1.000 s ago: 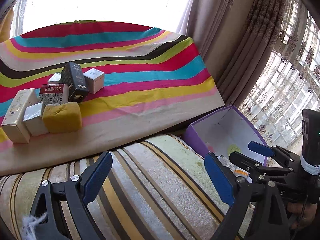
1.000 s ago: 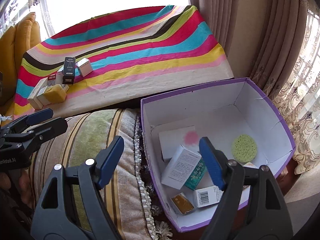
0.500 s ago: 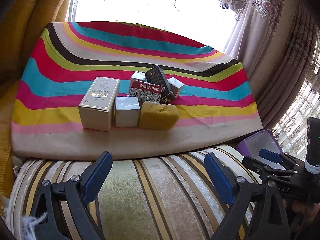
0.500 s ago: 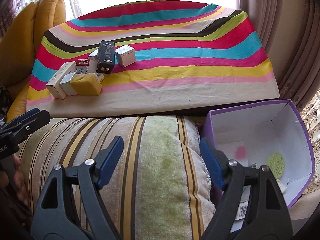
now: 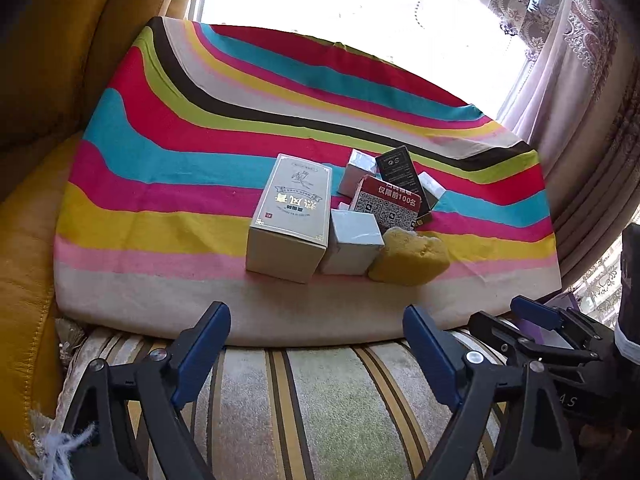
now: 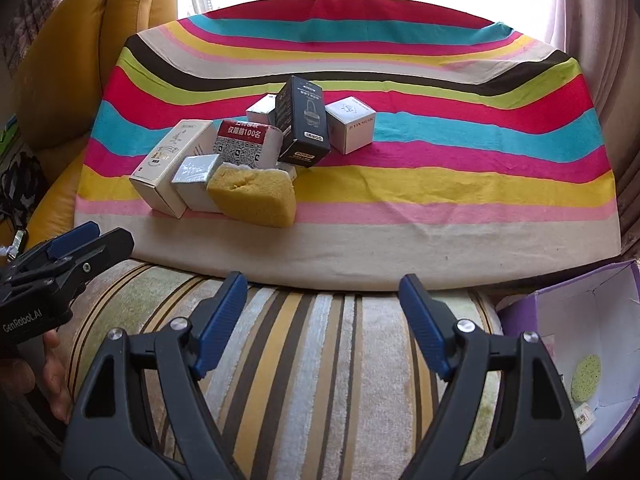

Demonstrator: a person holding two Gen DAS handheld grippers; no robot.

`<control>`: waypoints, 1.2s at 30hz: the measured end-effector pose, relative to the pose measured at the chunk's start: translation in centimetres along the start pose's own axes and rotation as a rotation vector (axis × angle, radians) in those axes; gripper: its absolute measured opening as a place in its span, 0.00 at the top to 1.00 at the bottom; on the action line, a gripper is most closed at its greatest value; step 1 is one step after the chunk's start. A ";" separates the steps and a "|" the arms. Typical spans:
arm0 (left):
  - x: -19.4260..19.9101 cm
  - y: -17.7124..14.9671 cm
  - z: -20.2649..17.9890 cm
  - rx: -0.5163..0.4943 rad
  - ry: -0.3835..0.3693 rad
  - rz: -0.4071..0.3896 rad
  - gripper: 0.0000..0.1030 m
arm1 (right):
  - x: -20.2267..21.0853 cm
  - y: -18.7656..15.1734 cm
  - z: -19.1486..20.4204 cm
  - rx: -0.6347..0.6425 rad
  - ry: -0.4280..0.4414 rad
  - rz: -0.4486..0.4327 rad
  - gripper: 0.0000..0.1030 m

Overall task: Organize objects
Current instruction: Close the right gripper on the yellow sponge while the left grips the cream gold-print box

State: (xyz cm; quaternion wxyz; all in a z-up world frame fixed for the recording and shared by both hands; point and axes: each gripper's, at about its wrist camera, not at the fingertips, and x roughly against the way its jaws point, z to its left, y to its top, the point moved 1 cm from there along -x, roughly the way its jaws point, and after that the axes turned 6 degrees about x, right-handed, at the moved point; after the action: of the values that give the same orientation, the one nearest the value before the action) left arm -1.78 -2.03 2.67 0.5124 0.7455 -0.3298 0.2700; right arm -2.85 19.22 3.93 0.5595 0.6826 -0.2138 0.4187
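done: a few items in purple box [image 6: 520,312] | left: pile of boxes [image 5: 288,216] and sponge [image 6: 252,194] on striped cloth [image 6: 440,184] | left tongs [image 5: 316,344] narrowing, empty; right tongs [image 6: 320,312] spread, empty

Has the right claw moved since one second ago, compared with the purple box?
Yes. The right claw, open and empty, swung left, away from the purple box. It was over the box; now it faces the yellow sponge and the cartons on the striped cloth.

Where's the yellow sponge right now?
In both wrist views the yellow sponge sits at the cluster's front, on the striped cloth, touching the small silver box.
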 end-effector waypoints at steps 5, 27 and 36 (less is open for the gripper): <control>-0.8 0.5 0.7 0.019 0.018 0.007 0.14 | -1.7 1.8 2.0 0.012 0.021 0.006 0.22; -2.9 1.9 2.1 0.054 0.037 0.024 0.14 | -6.9 5.3 3.3 -0.020 0.021 0.045 0.20; -4.1 3.0 1.2 0.023 0.052 0.018 0.14 | -5.9 5.1 3.2 0.032 -0.042 0.011 0.19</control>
State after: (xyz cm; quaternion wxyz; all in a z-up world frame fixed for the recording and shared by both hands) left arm -6.57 -3.01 1.00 0.5098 0.7410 -0.3202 0.2976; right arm -8.93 13.70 2.01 0.5417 0.6988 -0.2225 0.4109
